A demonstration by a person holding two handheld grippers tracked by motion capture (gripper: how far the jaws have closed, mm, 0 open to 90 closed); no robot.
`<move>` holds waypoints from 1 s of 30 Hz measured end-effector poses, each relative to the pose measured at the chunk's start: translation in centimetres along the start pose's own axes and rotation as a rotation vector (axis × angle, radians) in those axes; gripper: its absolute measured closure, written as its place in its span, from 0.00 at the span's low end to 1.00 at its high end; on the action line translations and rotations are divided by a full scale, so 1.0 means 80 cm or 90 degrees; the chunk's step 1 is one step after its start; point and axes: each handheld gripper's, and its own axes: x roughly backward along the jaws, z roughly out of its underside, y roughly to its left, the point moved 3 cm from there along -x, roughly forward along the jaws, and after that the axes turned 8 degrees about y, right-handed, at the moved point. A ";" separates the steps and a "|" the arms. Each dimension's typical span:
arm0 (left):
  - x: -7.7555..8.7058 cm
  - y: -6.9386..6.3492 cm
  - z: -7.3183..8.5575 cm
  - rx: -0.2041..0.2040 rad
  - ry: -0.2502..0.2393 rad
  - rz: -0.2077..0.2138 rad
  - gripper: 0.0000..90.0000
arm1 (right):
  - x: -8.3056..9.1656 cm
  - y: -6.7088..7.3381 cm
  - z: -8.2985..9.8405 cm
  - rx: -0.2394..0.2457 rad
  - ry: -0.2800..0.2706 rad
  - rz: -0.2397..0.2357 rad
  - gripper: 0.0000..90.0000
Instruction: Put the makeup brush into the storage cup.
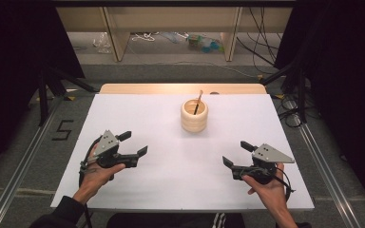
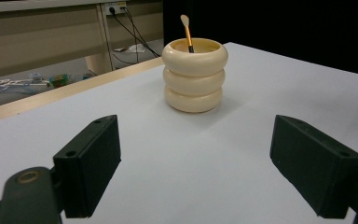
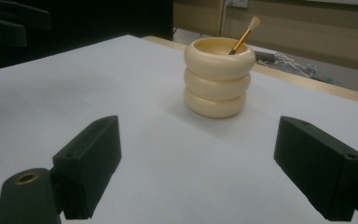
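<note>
A cream ribbed cup (image 1: 194,115) shaped like three stacked rings stands upright near the far middle of the white table (image 1: 138,114). A small brush (image 1: 198,101) with an orange and black handle leans inside it, tip up. My left gripper (image 1: 134,143) is held at the near left, open and empty, well short of the cup. My right gripper (image 1: 238,152) is held at the near right, also open and empty. In the left gripper view the cup (image 2: 195,74) and brush (image 2: 187,33) stand ahead between the jaws. The right gripper view shows the cup (image 3: 219,77) and brush (image 3: 243,35) likewise.
A bare wooden strip (image 1: 180,88) runs along the table's far edge. Beyond it are shelf legs (image 1: 116,35), cables (image 1: 261,45) and small clutter on the floor. Metal rails (image 1: 328,175) flank the table, with dark curtains on both sides.
</note>
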 end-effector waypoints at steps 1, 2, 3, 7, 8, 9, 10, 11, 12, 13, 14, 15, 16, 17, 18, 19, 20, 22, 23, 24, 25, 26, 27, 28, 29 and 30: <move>0.001 -0.001 0.001 0.001 -0.003 0.003 0.18 | 0.000 -0.001 0.000 0.007 -0.004 0.005 0.17; 0.003 -0.002 0.002 0.000 0.001 0.000 0.18 | 0.000 -0.001 0.001 0.003 0.005 0.003 0.17; 0.004 -0.002 0.003 -0.002 -0.001 0.001 0.18 | 0.001 0.001 0.001 -0.004 0.013 0.002 0.17; 0.009 -0.006 0.005 -0.004 -0.005 0.004 0.18 | 0.000 -0.001 0.000 0.006 -0.004 0.004 0.17; 0.011 -0.006 0.006 -0.004 -0.002 0.001 0.18 | 0.000 0.000 0.001 0.000 0.001 0.001 0.17; 0.012 -0.007 0.006 -0.002 -0.005 0.001 0.18 | 0.000 -0.001 0.000 0.004 -0.003 0.003 0.17; 0.013 -0.007 0.007 -0.003 -0.006 -0.002 0.18 | 0.000 0.001 0.000 -0.006 0.003 -0.005 0.17; 0.014 -0.008 0.008 -0.004 -0.008 -0.003 0.18 | 0.000 0.002 0.000 -0.009 0.005 -0.008 0.17; 0.015 -0.008 0.009 -0.003 -0.007 -0.006 0.18 | 0.000 0.000 0.000 0.002 0.000 0.000 0.17; 0.015 -0.008 0.010 -0.003 -0.006 -0.007 0.18 | 0.001 0.000 0.001 0.001 0.012 0.004 0.17; 0.016 -0.009 0.012 -0.002 -0.004 -0.008 0.18 | 0.002 0.000 0.001 0.001 0.014 0.004 0.17; 0.017 -0.010 0.012 0.001 -0.006 -0.009 0.18 | 0.001 0.001 0.000 0.001 0.005 0.000 0.17; 0.018 -0.010 0.012 -0.001 -0.007 -0.009 0.18 | 0.002 0.001 0.000 0.000 0.010 0.002 0.17; 0.019 -0.010 0.012 0.003 -0.009 -0.009 0.18 | 0.001 0.001 0.001 0.001 0.010 0.002 0.17; 0.020 -0.011 0.012 0.002 -0.013 -0.008 0.18 | 0.001 0.000 0.001 0.001 0.013 0.004 0.17; 0.022 -0.011 0.012 -0.002 -0.010 -0.011 0.18 | 0.002 0.000 0.001 0.001 0.017 0.004 0.17; 0.022 -0.013 0.013 0.004 -0.014 -0.011 0.18 | 0.002 0.000 0.001 0.000 0.018 0.002 0.17; 0.025 -0.014 0.013 0.004 -0.013 -0.010 0.18 | 0.002 0.000 0.001 0.001 0.019 0.002 0.17; 0.026 -0.014 0.013 -0.004 -0.012 -0.009 0.18 | 0.002 0.000 0.001 0.001 0.021 0.003 0.17; 0.027 -0.016 0.014 0.000 -0.011 -0.007 0.18 | 0.001 0.000 0.002 0.001 0.014 0.004 0.17; 0.027 -0.016 0.015 0.001 -0.011 -0.006 0.18 | 0.002 0.000 0.001 0.000 0.015 0.004 0.17; 0.027 -0.017 0.016 -0.002 -0.008 -0.006 0.18 | 0.002 0.000 0.001 0.000 0.015 0.003 0.17; 0.028 -0.017 0.017 -0.003 -0.006 -0.008 0.18 | 0.002 0.000 0.002 0.001 0.022 0.001 0.17; 0.028 -0.017 0.017 -0.007 -0.004 -0.009 0.18 | 0.001 0.000 0.002 0.000 0.012 0.005 0.17; 0.028 -0.018 0.018 0.003 -0.002 -0.009 0.18 | 0.001 0.000 0.002 -0.001 0.013 0.004 0.17; 0.028 -0.017 0.019 0.001 -0.001 -0.010 0.18 | 0.002 0.000 0.002 0.000 0.015 0.004 0.17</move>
